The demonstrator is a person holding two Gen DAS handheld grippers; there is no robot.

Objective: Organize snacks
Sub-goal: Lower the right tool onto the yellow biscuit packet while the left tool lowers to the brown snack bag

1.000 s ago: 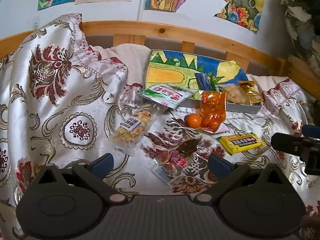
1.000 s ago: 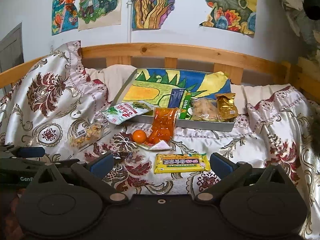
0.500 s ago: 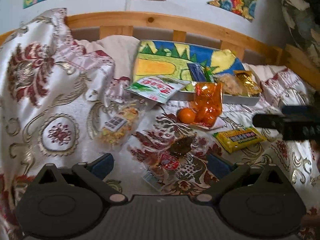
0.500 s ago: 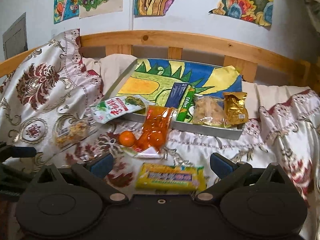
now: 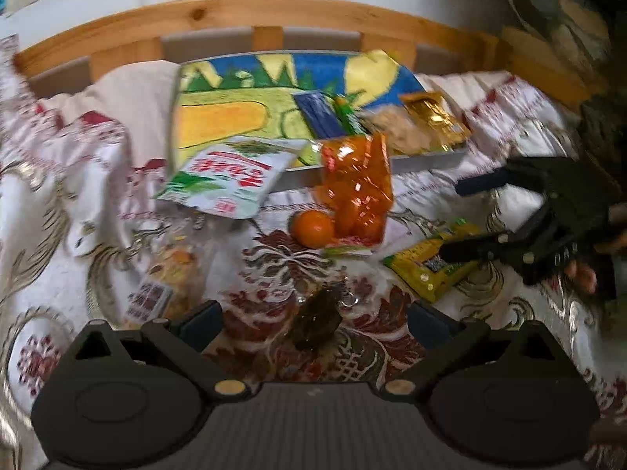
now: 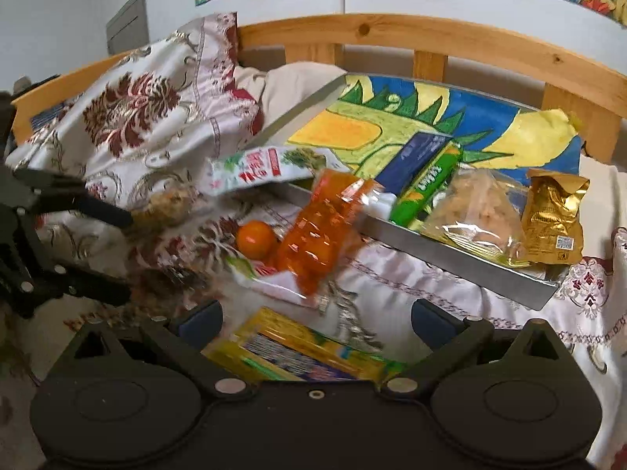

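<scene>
1. Bedding first: a patterned satin bedspread (image 6: 129, 117) covers a bed with a wooden rail (image 6: 411, 35), under a white wall hung with bright drawings.
2. Left tongs (image 5: 313, 319) are spread wide, gripping nothing; a dark wrapped snack (image 5: 315, 319) lies on the cover between the fingertips, apparently untouched, though blur makes this hard to judge.
3. Right tongs (image 6: 316, 323) are likewise spread and empty, hovering low over a yellow snack bar (image 6: 290, 352) that lies flat between the two fingers.
4. From the left wrist view the right tongs appear at the right edge, one finger across the yellow bar; a person's fingertips (image 5: 582, 274) show behind them.
5. Just beyond the bar sits a small orange (image 6: 256, 239), touching an orange translucent bag (image 6: 325, 231) that leans up against the front wall of a metal tray (image 6: 450, 252).
6. A clear bag of mixed snacks (image 5: 166, 278) lies on the cover left of the left tongs.
7. A white and green packet (image 6: 262, 170) rests with one end over the tray's left front corner.
8. Inside the tray, on a colourful drawing, lie a dark blue box (image 6: 415, 156), a green stick pack (image 6: 429, 184) just beside it, a clear bag of pale pieces (image 6: 478, 211), and a gold foil pouch (image 6: 552, 219) at the right end.
</scene>
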